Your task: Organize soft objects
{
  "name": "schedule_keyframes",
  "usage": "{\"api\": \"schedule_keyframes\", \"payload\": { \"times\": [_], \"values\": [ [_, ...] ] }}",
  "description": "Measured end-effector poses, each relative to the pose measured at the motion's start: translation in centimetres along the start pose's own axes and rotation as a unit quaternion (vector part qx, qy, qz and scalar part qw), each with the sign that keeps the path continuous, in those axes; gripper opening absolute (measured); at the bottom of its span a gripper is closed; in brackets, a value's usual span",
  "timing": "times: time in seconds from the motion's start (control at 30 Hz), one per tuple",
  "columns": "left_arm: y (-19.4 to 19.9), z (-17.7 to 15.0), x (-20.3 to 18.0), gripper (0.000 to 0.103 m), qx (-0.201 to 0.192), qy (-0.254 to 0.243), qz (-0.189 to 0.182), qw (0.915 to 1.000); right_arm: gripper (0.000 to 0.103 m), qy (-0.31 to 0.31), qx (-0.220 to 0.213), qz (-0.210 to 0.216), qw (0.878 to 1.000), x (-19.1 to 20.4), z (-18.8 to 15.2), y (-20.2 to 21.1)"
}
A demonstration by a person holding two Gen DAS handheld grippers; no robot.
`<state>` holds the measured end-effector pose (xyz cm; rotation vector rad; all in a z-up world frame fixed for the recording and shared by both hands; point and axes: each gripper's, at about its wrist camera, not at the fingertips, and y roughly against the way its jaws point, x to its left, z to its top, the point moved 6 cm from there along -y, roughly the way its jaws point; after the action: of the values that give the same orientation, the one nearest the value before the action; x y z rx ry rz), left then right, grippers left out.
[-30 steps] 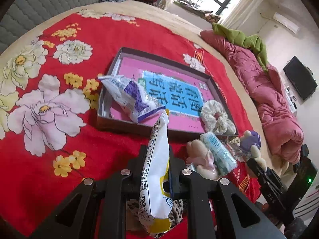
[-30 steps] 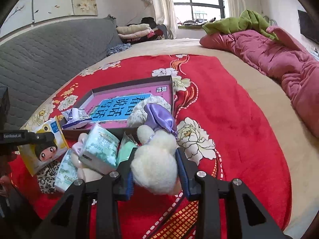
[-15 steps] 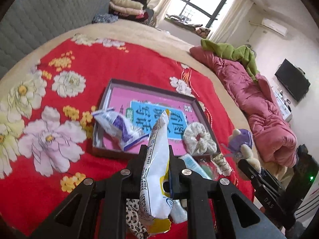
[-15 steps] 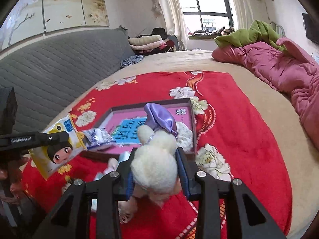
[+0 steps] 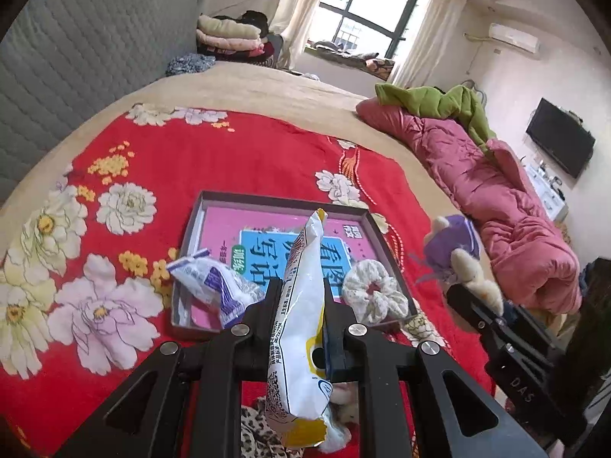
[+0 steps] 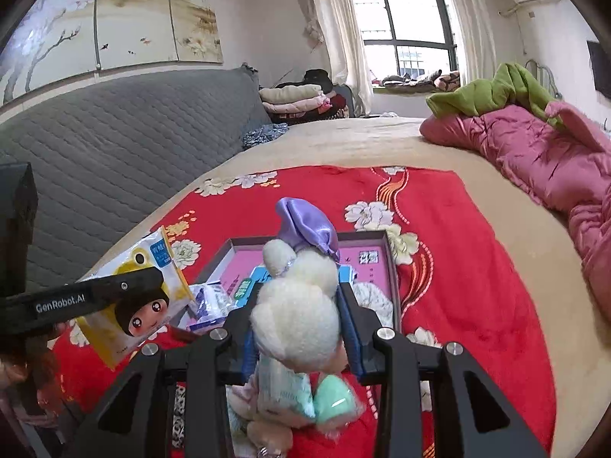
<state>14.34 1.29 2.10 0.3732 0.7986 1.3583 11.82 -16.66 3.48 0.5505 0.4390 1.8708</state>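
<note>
Both your grippers grip: left gripper pinches a white-yellow plastic packet; right gripper squeezes what looks like a cream plush doll with purple satin hat.

Shallow box lying on the blanket, which is spread over the bed. In the box: crumpled wrapper at the near left corner, scrunchie at the near right. Above the box's near edge: snack packet between the left gripper's fingers; to its right, plush toy between the right gripper's fingers. Quilt along the bed's right side; headboard left; folded clothes behind the bed.
</note>
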Motion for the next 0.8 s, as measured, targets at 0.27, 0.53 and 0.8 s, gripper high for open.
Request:
{"api": "schedule_keyframes", "payload": {
  "times": [0.27,0.53,0.8],
  "values": [
    [-1.4,1.1,-1.2,0.017,-0.014,-0.024,0.005,0.9996,0.037,0.024,-0.011,-0.029,0.999,0.2,1.3,-0.8],
    [-3.1,1.5,-0.4,0.017,-0.006,-0.017,0.002,0.9998,0.037,0.027,-0.002,-0.04,0.999,0.0,1.4,-2.3],
    [-3.9,2.0,0.1,0.017,0.003,0.004,-0.009,0.9999,0.037,0.034,-0.002,-0.043,0.998,0.4,2.3,-2.9]
  ]
}}
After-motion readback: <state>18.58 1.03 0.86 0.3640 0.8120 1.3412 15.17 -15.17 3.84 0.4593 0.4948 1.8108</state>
